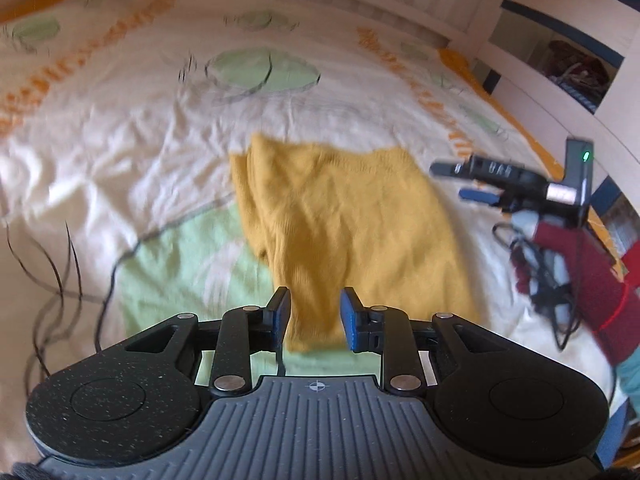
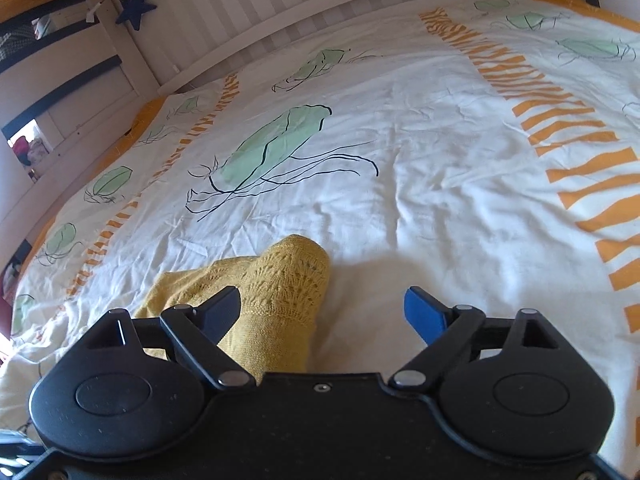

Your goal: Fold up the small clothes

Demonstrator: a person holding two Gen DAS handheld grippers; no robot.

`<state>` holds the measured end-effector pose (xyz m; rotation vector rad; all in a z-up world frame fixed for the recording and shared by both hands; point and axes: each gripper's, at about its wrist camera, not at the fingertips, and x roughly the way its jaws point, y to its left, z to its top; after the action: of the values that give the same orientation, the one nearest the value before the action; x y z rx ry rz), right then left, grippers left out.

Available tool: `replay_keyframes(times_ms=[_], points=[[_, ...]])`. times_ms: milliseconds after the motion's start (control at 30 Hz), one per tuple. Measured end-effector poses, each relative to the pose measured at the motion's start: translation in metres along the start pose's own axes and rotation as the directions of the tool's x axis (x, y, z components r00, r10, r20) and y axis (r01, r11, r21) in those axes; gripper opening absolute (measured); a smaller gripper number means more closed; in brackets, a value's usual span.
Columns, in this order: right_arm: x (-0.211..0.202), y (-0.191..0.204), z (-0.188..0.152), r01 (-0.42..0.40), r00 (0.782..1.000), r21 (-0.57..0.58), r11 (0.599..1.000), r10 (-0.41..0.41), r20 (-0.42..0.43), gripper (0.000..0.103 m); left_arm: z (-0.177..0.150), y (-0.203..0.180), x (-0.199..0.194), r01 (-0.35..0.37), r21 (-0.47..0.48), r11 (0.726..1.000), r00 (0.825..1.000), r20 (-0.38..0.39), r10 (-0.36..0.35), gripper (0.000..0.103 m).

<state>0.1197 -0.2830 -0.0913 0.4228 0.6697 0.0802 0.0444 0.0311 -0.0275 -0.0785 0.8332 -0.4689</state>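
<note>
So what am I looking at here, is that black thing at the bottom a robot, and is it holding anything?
There is no robot: a person holds a hand tool with two jaws in each hand, and each tool carries a camera looking along its jaws. One picture is from the left gripper, the other from the right gripper. The left view also shows the right tool, held by a hand in a dark red sleeve. A yellow knitted garment lies folded on a printed bed cover. Both pairs of jaws stand open, the right pair wider, and neither holds anything.
</note>
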Motion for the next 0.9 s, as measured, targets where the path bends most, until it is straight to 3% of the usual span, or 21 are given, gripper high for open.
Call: replay_keyframes(times_ms=[167,400,500,633,733,900], points=[[-0.001,0.0,-0.004,0.017,1.0,-0.022,1.0,-0.017,0.009,0.091,0.036,-0.011,0.01,-0.057,0.047,0.997,0.993,0.104,0.052,0.033],[-0.002,0.004,-0.007,0.041,0.999,-0.062,0.997,-0.04,0.017,0.091,0.077,-0.017,0.086,-0.145,0.052,0.988,0.981,0.14,0.136,0.034],[-0.002,0.005,-0.007,0.045,0.999,-0.078,0.996,-0.044,0.015,0.091,0.083,-0.013,0.121,-0.205,0.058,0.977,0.973,0.117,0.197,0.034],[-0.003,0.009,-0.005,0.052,0.999,-0.105,0.993,-0.051,0.016,0.091,0.071,0.016,0.154,-0.313,0.038,0.949,0.95,0.013,0.313,0.037],[-0.002,0.013,-0.002,0.058,0.998,-0.131,0.99,-0.055,0.022,0.096,0.058,0.036,0.15,-0.269,-0.033,0.962,0.962,0.037,0.27,0.042],[0.017,0.022,0.0,0.096,0.995,-0.183,0.978,-0.097,0.005,0.097,0.054,0.036,0.144,-0.264,-0.043,0.963,0.963,0.046,0.266,0.043]])
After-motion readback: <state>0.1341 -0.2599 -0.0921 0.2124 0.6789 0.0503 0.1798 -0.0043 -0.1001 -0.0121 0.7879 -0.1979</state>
